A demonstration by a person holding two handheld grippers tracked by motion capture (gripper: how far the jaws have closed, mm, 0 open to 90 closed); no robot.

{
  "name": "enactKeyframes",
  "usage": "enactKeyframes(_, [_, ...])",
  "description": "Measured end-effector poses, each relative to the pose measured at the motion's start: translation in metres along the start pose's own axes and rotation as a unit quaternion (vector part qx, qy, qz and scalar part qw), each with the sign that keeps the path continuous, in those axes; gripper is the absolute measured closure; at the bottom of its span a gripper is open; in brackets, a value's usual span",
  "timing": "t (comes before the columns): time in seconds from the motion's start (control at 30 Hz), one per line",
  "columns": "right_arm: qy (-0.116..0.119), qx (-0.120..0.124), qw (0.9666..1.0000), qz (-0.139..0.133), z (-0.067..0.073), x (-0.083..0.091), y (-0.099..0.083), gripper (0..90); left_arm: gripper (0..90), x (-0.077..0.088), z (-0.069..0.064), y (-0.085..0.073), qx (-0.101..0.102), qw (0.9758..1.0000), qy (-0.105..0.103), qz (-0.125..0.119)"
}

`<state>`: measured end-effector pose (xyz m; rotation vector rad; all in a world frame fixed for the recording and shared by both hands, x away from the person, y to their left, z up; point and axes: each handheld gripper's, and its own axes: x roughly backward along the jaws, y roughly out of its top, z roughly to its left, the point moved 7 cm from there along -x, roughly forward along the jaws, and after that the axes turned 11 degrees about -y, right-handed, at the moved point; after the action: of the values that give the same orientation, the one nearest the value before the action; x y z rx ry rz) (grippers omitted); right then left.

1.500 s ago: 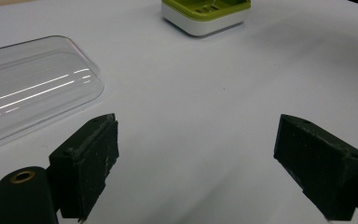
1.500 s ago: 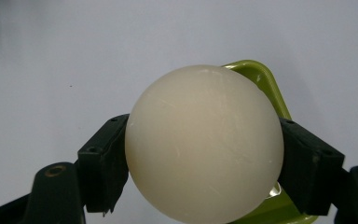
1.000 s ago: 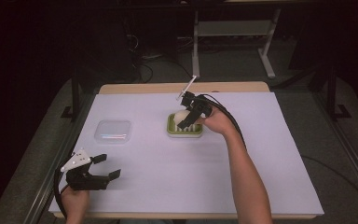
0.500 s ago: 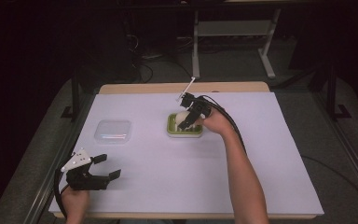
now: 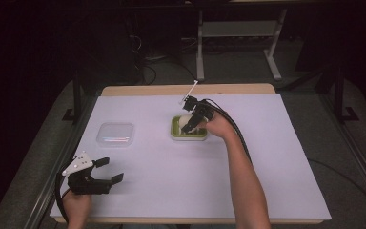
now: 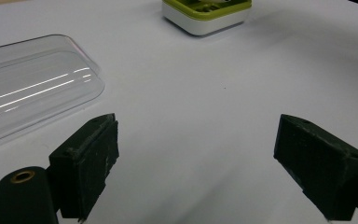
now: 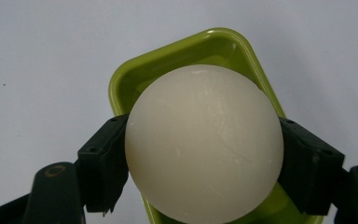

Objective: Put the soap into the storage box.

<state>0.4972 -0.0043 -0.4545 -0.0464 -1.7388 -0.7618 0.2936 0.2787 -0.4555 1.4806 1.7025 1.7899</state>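
Your right gripper (image 5: 190, 123) is holding a cream-white ball (image 7: 204, 143), its two black fingers (image 7: 103, 163) pressing on opposite sides of it. In the right gripper view the ball is sitting squarely between them, right above the green tray (image 7: 219, 46), and whether it is touching the tray floor cannot be told. In the high view your right hand (image 5: 215, 125) is reaching over that tray (image 5: 176, 132), which is lying near the middle of the worktop (image 5: 276, 157), a little toward the far edge.

Your left gripper (image 5: 108, 171) is resting at the near left corner of the worktop with your left hand (image 5: 77, 205) behind it. Its fingers (image 6: 91, 163) are standing wide apart and gripping nothing; bare white surface is showing between them in the left gripper view.

A clear plastic lid (image 5: 116, 134) is lying flat on the worktop, to the left of the tray and well apart from it, farther out than your left gripper. In the left gripper view the lid (image 6: 32, 86) is catching streaks of light, and the tray (image 6: 205, 16) is sitting at the top edge, showing a white base under its green rim.

A black cable (image 5: 236, 131) is trailing from your right gripper back along your forearm.
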Motion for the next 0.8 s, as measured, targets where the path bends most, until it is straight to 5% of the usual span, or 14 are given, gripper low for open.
enactKeyframes(0.8, [-0.002,-0.017,0.9998,0.011,-0.002,-0.012,-0.003,24.3,13.2,0.0,0.0,0.0,-0.001,1.0,0.0,0.0])
